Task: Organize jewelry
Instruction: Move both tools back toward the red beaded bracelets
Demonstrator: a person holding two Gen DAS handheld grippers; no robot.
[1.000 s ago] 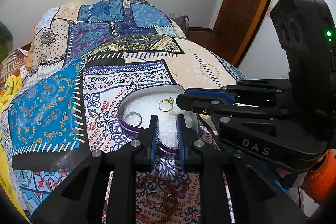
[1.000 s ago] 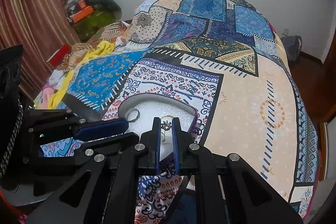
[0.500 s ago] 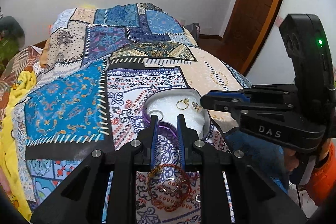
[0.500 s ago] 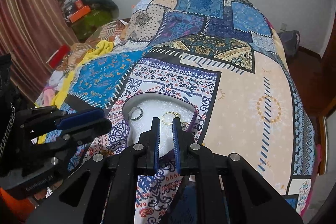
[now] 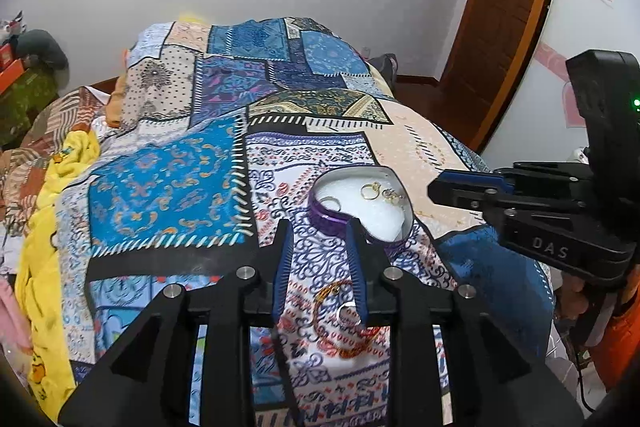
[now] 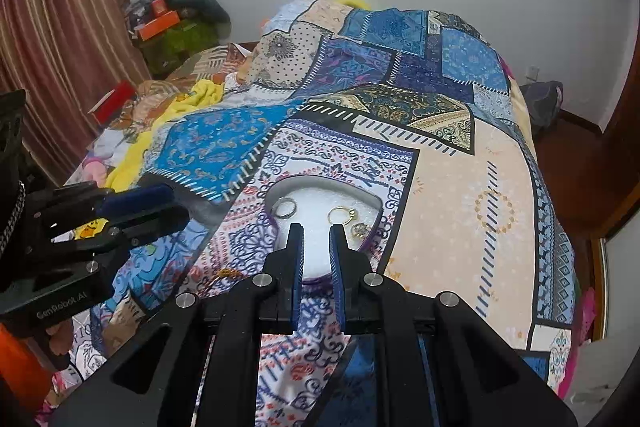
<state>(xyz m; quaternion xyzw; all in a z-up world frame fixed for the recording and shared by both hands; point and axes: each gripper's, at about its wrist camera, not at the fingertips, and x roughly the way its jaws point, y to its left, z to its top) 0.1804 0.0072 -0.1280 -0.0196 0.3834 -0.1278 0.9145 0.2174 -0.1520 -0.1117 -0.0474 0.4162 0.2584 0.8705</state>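
Note:
A purple heart-shaped jewelry box [image 5: 334, 221] with white foam lies on the patchwork bedspread. It holds a silver ring [image 6: 285, 207], a gold ring [image 6: 339, 215] and a small gold piece [image 6: 361, 229]. My left gripper [image 5: 318, 233] is open and empty, just in front of the box. A red-gold bangle [image 5: 343, 341] with a silver ring [image 5: 347, 313] on it lies below the left fingers. My right gripper [image 6: 316, 233] is open and empty over the box's near edge [image 6: 316, 279].
The bed [image 6: 460, 187] fills both views, with a yellow blanket [image 5: 44, 227] along its left side. A wooden door [image 5: 504, 7] stands at the right. Cluttered shelves [image 6: 168, 27] and a curtain [image 6: 60, 27] are at the left.
Both grippers have pulled back from the box and opened wider. The right gripper has let go of the small gold piece, which now lies in the box beside the gold ring.

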